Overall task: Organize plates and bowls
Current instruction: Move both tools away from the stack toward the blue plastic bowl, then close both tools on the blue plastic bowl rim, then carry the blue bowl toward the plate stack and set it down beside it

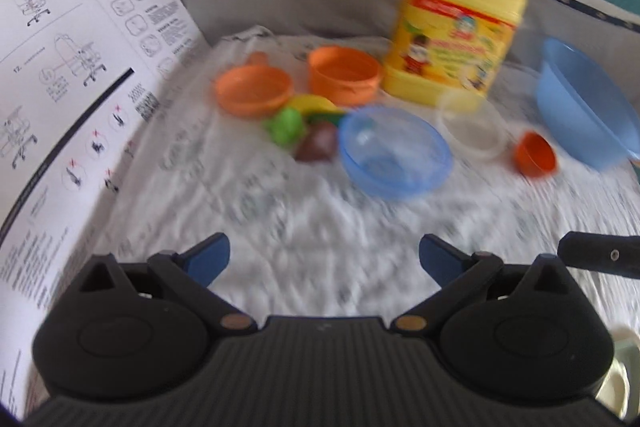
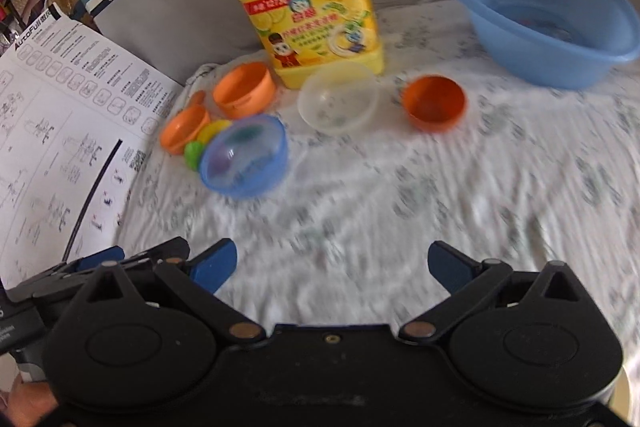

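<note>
Blue-padded claws, both spread wide and holding nothing, above a rumpled white cloth.

Ahead of the left claw sits a clear blue bowl, a clear bowl right of it. Beyond the right claw lie a small orange bowl, blue basin and yellow detergent jug.

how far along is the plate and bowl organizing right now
Nothing looks done yet. Both the left gripper and right gripper are open and empty. Left: the blue bowl, clear bowl and orange bowl sit apart, unstacked, on the cloth.
</note>
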Demonstrator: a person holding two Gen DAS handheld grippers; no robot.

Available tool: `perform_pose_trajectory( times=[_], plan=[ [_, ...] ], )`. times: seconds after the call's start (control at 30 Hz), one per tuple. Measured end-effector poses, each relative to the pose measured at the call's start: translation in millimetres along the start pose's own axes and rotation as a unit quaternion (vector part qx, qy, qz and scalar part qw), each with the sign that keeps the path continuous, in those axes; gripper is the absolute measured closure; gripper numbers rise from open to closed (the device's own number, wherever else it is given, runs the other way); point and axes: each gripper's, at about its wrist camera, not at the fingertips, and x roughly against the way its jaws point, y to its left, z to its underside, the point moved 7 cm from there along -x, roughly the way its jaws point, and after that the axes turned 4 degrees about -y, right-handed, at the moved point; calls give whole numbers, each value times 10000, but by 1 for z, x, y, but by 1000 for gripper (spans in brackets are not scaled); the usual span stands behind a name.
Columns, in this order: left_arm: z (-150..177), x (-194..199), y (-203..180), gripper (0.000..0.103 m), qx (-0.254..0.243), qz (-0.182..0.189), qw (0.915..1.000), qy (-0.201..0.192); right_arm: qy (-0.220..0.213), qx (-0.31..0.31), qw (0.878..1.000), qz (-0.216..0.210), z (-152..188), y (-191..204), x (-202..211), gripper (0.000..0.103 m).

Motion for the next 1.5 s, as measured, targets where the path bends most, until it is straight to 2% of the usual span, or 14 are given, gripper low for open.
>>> perform_pose_trajectory(
  times=[0.17, 0.27, 0.37, 0.53, 0.57, 0.6, 0.67, 0.73, 0.8, 0.97, 1.17, 1.5],
  plan=[
    [-20, -37, 8, 0, 87, -134, 9998, 69, 106, -143, 9998, -3, -29, 17, -44, 2],
    [-28, -56, 11, 3, 158, -172, 9997, 80, 176, -297, 9994, -18, -42, 20, -70, 12],
    [-36, -69, 10, 13, 192, -114, 9997, 53, 304, -512, 9982, -117, -50, 19, -92, 27],
    [-42, -86, 2, 34, 218, 105, 9996, 113, 440, -499, 9975, -240, -57, 26, -121, 46],
    [-42, -89, 0, 37, 212, 147, 9996, 129, 476, -492, 9973, -273, -57, 27, -126, 54],
    [-42, -92, -2, 44, 205, 193, 9995, 153, 507, -486, 9971, -307, -57, 29, -130, 63],
    [-41, -96, -6, 56, 186, 278, 9992, 203, 557, -441, 9969, -346, -55, 32, -137, 71],
    [-38, -98, -10, 76, 152, 369, 9989, 244, 573, -359, 9971, -358, -53, 36, -143, 78],
    [-37, -98, -15, 84, 99, 476, 9984, 274, 592, -276, 9970, -405, -50, 39, -144, 87],
    [-30, -85, -25, 85, -67, 486, 9985, 235, 519, -32, 9978, -399, -44, 44, -133, 87],
    [-15, -60, -29, 85, -12, 556, 9978, 358, 498, -70, 9977, -450, -33, 39, -105, 87],
    [27, 3, -49, 85, -129, 770, 9955, 528, 600, -206, 9966, -523, 9, 16, -36, 87]
  ],
)
